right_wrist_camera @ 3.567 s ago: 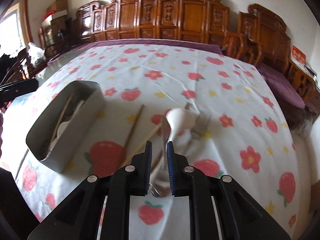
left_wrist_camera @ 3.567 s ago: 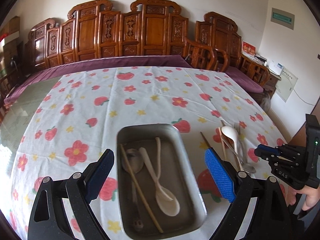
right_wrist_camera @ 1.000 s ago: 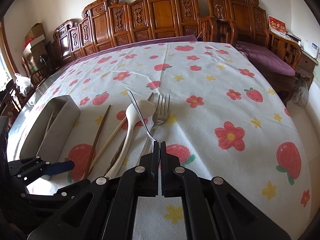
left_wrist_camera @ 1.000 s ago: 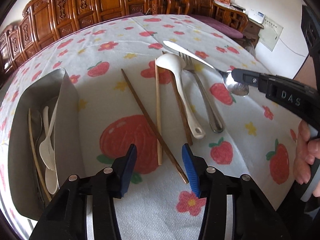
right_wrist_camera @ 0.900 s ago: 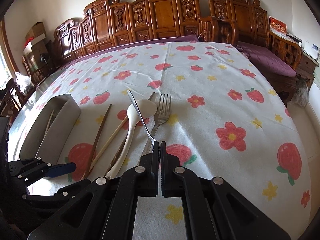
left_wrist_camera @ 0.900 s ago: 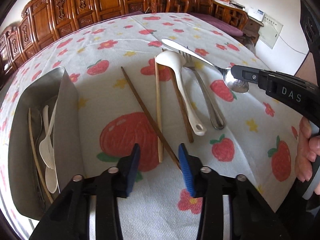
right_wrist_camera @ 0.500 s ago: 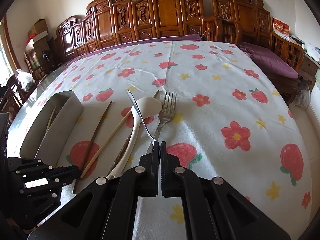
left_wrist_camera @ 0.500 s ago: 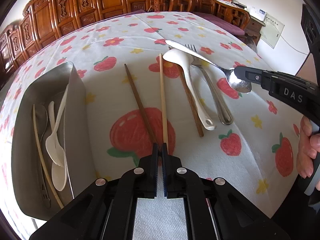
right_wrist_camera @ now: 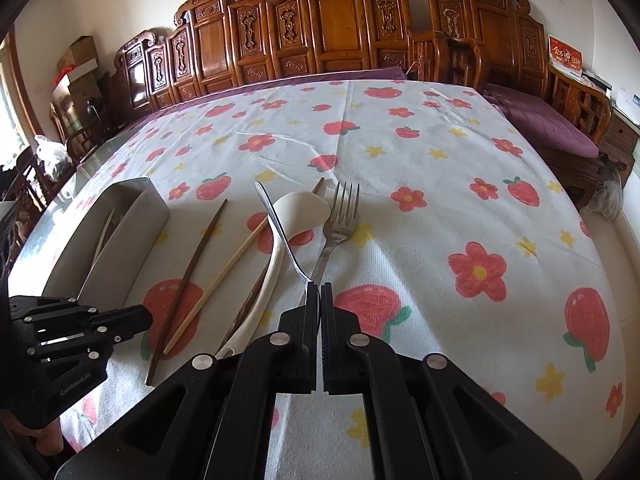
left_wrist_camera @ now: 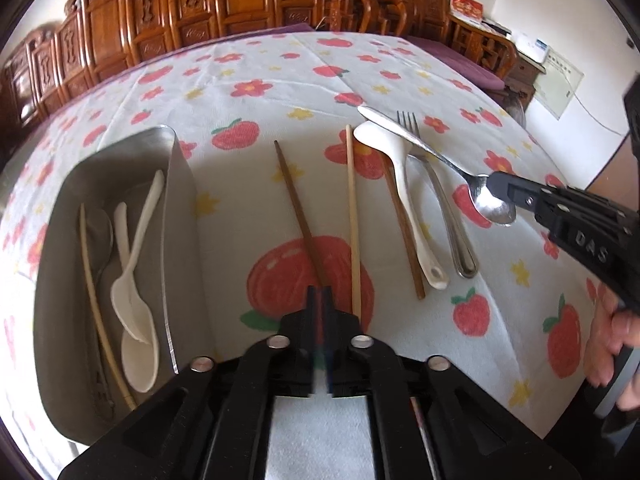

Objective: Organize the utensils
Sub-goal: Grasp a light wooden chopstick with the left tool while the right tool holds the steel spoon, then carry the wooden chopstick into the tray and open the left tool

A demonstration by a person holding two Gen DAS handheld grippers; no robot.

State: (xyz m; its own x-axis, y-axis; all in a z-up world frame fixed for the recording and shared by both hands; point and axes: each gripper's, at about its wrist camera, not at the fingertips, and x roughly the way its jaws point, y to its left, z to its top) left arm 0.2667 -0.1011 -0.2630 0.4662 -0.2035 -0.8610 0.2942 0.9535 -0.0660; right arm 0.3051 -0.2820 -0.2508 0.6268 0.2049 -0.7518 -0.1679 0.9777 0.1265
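While the left gripper (left_wrist_camera: pixel 319 294) pinches a dark wooden chopstick (left_wrist_camera: pixel 298 208) at its near end, the right gripper (right_wrist_camera: pixel 320 292) clamps a metal spoon (right_wrist_camera: pixel 282 236).

Soft daylight fills both views, bright and even, and shadows under the utensils are faint. In the right wrist view a window at the far left edge is blown out to white. The grey rectangular metal tray (left_wrist_camera: pixel 182 216) shows a bright glint along its rim, and the shiny steel spoon (left_wrist_camera: pixel 490 204) carries small highlights in its bowl. Fisheye distortion bows the white strawberry-print tablecloth (right_wrist_camera: pixel 420 168) and carved brown wooden chairs (right_wrist_camera: pixel 332 36); corners vignette to black. Focus is sharp mid-frame.
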